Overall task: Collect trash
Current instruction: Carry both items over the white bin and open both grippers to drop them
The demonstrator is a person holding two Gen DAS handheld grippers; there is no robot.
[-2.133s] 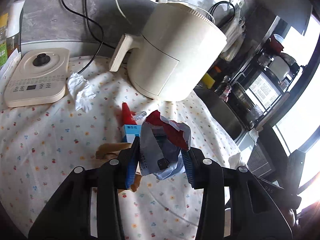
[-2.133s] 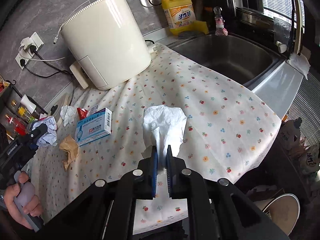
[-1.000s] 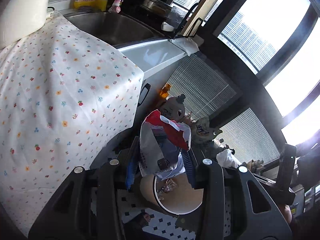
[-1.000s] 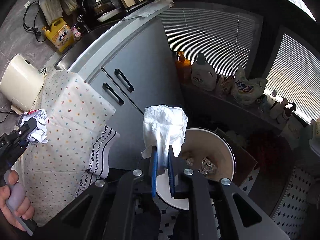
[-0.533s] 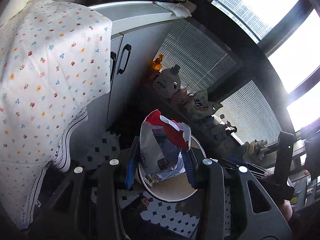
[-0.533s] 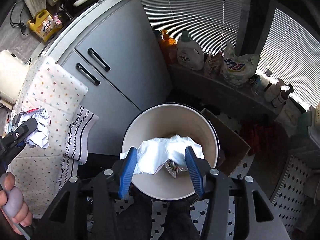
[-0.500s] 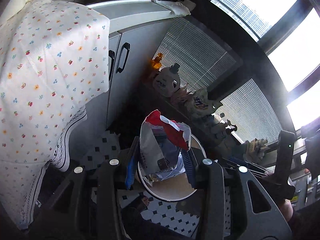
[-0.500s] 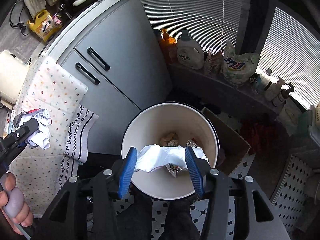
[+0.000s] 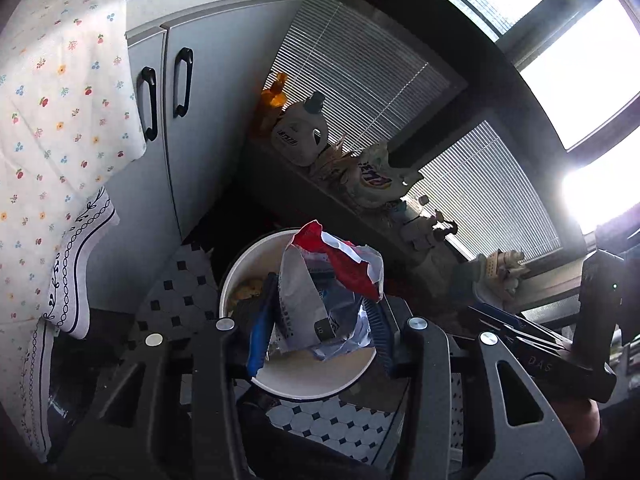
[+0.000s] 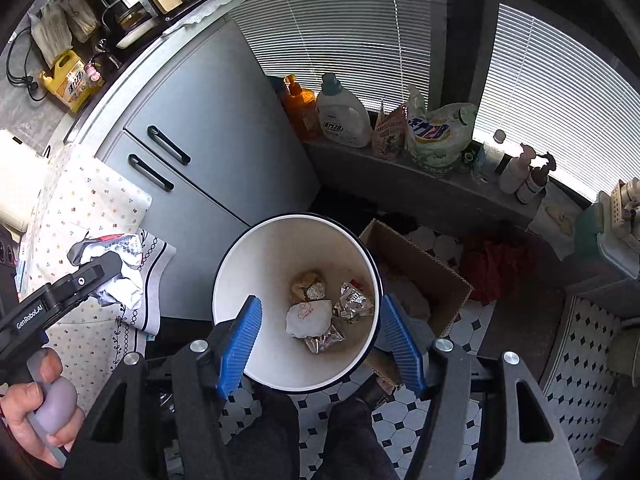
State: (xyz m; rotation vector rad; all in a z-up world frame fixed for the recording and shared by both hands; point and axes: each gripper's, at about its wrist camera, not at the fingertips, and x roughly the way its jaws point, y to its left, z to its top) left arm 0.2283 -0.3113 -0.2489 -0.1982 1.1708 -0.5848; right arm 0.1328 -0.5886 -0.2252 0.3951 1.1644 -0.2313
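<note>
My right gripper point(image 10: 320, 344) has just spread, empty, above the white bin point(image 10: 240, 268) at frame centre. My left gripper point(image 9: 320, 332) pinches a crumpled wrapper point(image 9: 324, 280).

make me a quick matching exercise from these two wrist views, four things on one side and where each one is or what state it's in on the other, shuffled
Things
1. crumpled wrapper
2. white tissue wad
3. right tool
4. cardboard box

Places or states
A. on the floor beside the bin
B. open and empty above the bin
C. clamped in the left tool
D. lying at the bottom of the bin

Pairs: 1-C, 2-D, 3-B, 4-A
</note>
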